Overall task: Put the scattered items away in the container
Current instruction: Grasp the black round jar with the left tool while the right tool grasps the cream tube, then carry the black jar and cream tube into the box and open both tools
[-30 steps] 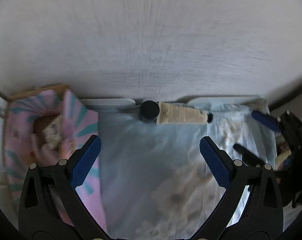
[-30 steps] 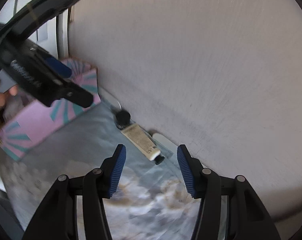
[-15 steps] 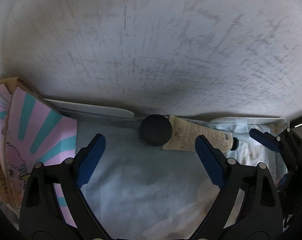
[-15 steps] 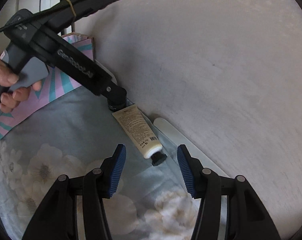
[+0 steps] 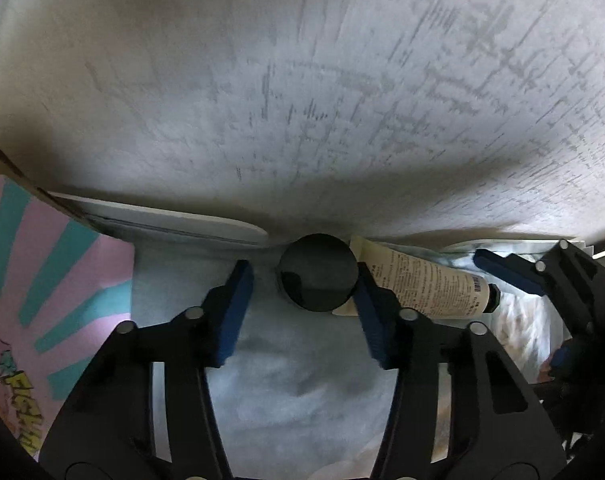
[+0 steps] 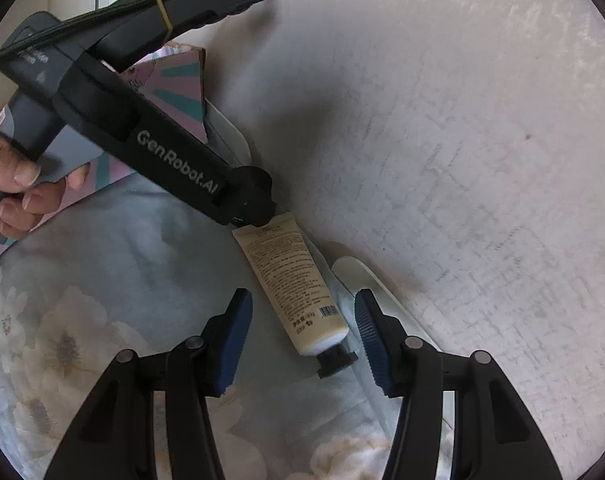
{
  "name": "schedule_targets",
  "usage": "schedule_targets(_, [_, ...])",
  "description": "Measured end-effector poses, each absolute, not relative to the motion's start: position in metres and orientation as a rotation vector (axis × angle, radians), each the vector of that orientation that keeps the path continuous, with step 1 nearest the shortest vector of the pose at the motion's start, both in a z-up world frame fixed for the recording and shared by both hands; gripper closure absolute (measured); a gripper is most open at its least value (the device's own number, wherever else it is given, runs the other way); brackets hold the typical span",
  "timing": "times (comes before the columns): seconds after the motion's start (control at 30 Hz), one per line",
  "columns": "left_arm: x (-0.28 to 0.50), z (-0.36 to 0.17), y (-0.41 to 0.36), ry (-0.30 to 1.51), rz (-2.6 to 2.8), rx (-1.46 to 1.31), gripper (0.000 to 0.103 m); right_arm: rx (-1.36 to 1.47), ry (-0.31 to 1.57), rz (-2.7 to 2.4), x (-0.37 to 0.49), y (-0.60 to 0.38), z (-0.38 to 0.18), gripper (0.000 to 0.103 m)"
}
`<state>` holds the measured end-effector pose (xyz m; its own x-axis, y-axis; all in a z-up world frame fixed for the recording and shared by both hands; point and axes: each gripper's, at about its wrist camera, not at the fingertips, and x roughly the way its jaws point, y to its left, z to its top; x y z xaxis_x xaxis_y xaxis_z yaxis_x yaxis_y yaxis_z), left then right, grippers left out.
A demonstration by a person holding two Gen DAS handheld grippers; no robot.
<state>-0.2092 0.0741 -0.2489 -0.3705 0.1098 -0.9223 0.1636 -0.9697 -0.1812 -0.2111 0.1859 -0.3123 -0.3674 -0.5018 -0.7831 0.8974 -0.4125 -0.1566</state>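
A small round black jar (image 5: 318, 272) stands on the floral blue cloth against the wall. My left gripper (image 5: 302, 292) is open, its blue pads either side of the jar, the right pad close to it. A cream tube with a black cap (image 5: 426, 286) lies just right of the jar. In the right wrist view the tube (image 6: 290, 280) lies between the pads of my open right gripper (image 6: 302, 336), its cap (image 6: 336, 360) nearest. The left gripper body (image 6: 174, 168) hides the jar there. The pink and teal box (image 5: 42, 276) stands at the left.
A grey textured wall (image 5: 302, 100) rises right behind the jar and tube. White flat pieces (image 5: 174, 220) lie along the wall's foot, one also in the right wrist view (image 6: 378, 292). The floral cloth (image 6: 102, 300) spreads toward me.
My left gripper has moved forward and narrowed around the black jar. My right gripper has moved forward over the tube's cap end, its opening unchanged.
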Motion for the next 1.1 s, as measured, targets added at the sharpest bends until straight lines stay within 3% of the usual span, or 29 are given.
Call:
schedule_targets(0.1, [-0.206, -0.248, 0.079, 0.369, -2.556, 1.734, 0.067, 0.825, 0.742, -1.888, -0.211, 0.181, -0.316, 0.054])
schedule_targets(0.13, [-0.205, -0.248, 0.08, 0.363, -2.554, 1.731, 0.067, 0.827, 0.747, -1.883, -0.21, 0.18, -0.317, 0.055])
schedule_targets(0.2, [-0.203, -0.248, 0.083, 0.357, -2.551, 1.73, 0.067, 0.832, 0.767, -1.872, -0.209, 0.177, -0.319, 0.066])
schedule_targets(0.5, [-0.18, -0.231, 0.095, 0.355, -2.555, 1.7, 0.069, 0.844, 0.771, -1.859, -0.187, 0.175, -0.302, 0.074])
schedule_targets(0.83, [-0.129, -0.182, 0.101, 0.424, -2.615, 1.621, 0.069, 0.864, 0.677, -1.945, -0.152, 0.2, -0.265, 0.074])
schedule_targets(1.1, [-0.084, -0.116, 0.049, 0.419, -2.695, 1.52, 0.069, 0.816, 0.514, -2.028, -0.115, 0.229, -0.183, 0.074])
